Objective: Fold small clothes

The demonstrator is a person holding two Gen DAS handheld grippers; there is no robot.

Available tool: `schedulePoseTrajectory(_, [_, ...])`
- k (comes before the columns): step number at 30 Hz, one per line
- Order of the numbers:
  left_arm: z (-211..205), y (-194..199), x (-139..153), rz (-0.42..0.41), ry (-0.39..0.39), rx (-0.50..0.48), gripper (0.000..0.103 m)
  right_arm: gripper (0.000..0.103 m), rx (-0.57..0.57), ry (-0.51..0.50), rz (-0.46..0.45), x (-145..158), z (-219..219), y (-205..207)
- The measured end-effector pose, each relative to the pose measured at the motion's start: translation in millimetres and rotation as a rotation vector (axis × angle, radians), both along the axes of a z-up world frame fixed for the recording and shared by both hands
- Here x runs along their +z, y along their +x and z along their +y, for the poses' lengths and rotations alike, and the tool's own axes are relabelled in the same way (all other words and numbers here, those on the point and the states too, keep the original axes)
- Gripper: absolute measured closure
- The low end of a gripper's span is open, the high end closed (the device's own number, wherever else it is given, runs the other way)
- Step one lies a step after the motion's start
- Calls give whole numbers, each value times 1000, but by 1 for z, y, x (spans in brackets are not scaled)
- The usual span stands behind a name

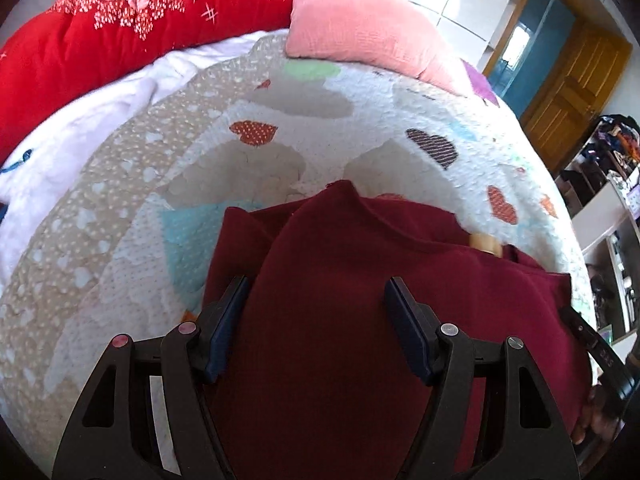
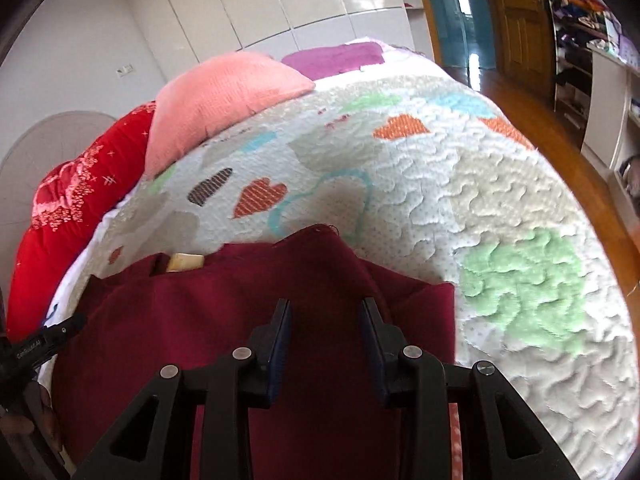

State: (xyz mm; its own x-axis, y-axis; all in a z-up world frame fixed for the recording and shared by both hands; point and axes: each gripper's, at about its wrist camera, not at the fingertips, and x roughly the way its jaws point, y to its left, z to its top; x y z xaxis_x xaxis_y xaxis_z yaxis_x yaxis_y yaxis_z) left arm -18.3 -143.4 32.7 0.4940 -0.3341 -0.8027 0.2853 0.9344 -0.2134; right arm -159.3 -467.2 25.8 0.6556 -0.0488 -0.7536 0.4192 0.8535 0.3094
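Tongs on both sides hang spread with nothing pinched: the left tongs point(image 1: 316, 292) gape wide and the right tongs point(image 2: 325, 312) stand narrower, both above the maroon garment point(image 1: 340, 320). The garment lies on the quilted bedspread point(image 1: 132, 208) of the bed, partly folded by the look of it, with a flap peaking toward the far side and a tan label point(image 2: 185, 262) showing at its edge. I judge a fold is between grips. Next, each pair should drop onto an edge, close, and carry it across. A pink pillow point(image 1: 360, 28) and red quilt point(image 1: 120, 36) lie well apart beyond.
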Motion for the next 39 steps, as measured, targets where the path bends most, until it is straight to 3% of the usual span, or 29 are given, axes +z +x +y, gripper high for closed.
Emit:
schedulePoseTrajectory(7, [-5,-4,-11,-63,7,2,24,70,-5,36,-56,-9,-5,-2])
schedulePoseTrajectory(15, [-4,-9,-14,-102,-7,4,24,68,-8,37,-64,-9,-3,-3])
schedulePoseTrajectory(19, [-3,-10,-14,-113,-15,-1,23,67,-27,68,-36,5,-1,-8])
schedulePoseTrajectory(21, [-2,-11,-14,-114,-20,-1,23,65,-35,87,-65,15,7,-21])
schedulePoseTrajectory(32, [-3,-13,-14,-127,-4,2,23,57,-2,-95,-56,0,36,-23])
schedulePoseTrajectory(39, [-2,-21,-10,-144,17,14,23,52,11,-54,-100,-2,31,-28])
